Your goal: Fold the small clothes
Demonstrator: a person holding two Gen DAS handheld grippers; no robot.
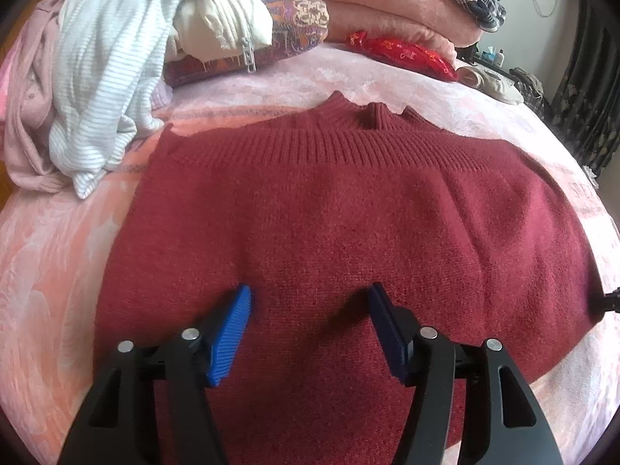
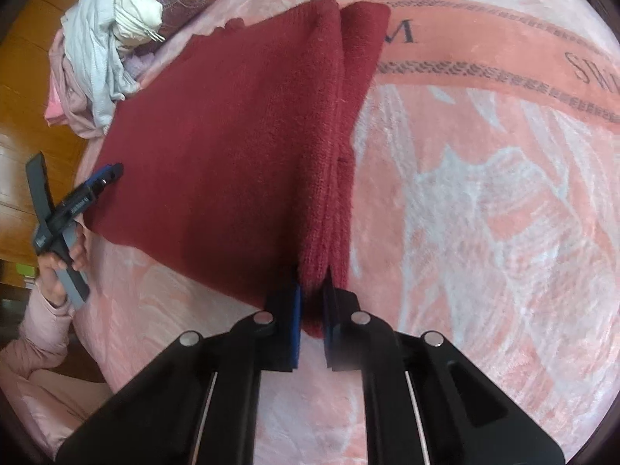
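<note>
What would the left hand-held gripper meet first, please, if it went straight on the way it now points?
Most likely the sweater itself. The left hand-held gripper is open, low over the knit and aimed toward the ribbed band. How high it sits above the cloth is unclear.

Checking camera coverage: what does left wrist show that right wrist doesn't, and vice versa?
Left wrist only: the sweater's ribbed collar, red pouch, folded pink blankets, left gripper open above the knit. Right wrist only: right gripper shut on the sweater's folded edge, and the person's left hand. Both: maroon sweater, clothes pile, pink bedspread.
</note>
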